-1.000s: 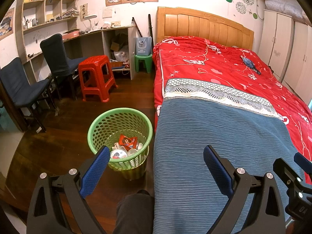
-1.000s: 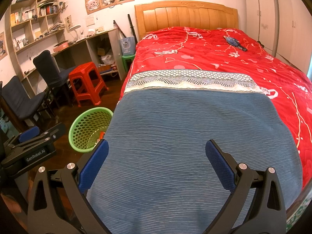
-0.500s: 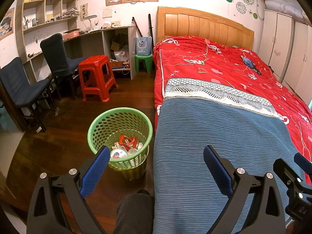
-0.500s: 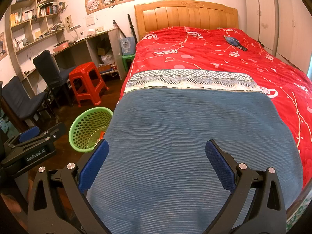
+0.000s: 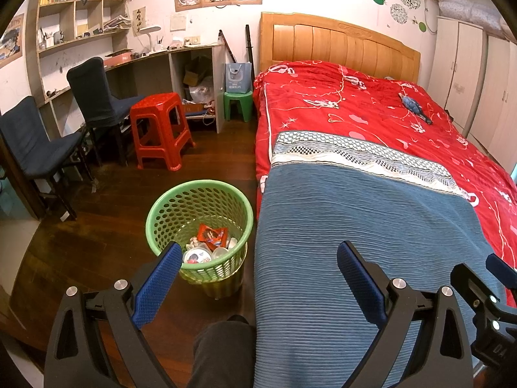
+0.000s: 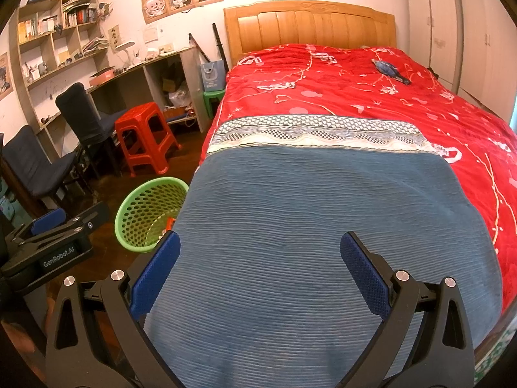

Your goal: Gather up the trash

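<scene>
A green plastic basket stands on the wooden floor beside the bed; it also shows in the right wrist view. It holds trash: a red wrapper and white cups. My left gripper is open and empty, held above the floor and bed edge, near the basket. My right gripper is open and empty above the blue blanket. A small blue-grey object lies far up on the red bedspread.
A red stool, a green stool and two dark chairs stand left of the bed by a desk with shelves. Wardrobes line the right wall. A knee shows at the bottom.
</scene>
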{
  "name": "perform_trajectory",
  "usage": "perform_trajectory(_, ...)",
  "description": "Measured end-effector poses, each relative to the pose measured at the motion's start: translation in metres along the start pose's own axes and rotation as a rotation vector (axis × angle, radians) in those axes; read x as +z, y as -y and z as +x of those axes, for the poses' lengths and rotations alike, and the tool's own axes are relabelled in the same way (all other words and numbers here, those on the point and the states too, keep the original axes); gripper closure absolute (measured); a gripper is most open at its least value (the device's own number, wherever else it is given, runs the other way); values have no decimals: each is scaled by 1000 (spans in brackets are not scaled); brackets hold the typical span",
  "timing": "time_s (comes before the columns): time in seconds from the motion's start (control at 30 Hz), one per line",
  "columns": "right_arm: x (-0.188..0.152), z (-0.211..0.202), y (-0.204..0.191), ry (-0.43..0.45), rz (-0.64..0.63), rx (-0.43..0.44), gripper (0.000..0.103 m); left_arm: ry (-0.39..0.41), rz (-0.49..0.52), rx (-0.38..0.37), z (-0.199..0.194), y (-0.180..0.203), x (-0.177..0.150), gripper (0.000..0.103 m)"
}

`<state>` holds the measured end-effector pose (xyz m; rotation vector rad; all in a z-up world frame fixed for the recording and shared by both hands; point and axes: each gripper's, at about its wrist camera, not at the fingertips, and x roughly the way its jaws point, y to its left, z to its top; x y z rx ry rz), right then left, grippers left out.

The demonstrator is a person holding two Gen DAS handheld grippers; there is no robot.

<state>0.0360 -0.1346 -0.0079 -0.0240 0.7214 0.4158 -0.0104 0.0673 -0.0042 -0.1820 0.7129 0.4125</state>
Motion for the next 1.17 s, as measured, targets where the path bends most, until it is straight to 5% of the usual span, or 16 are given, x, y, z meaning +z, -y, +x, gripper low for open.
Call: perform_trajectory(1.17,-1,1,3,-2,-1,1,5,13,7,-2,-7,2,4,9)
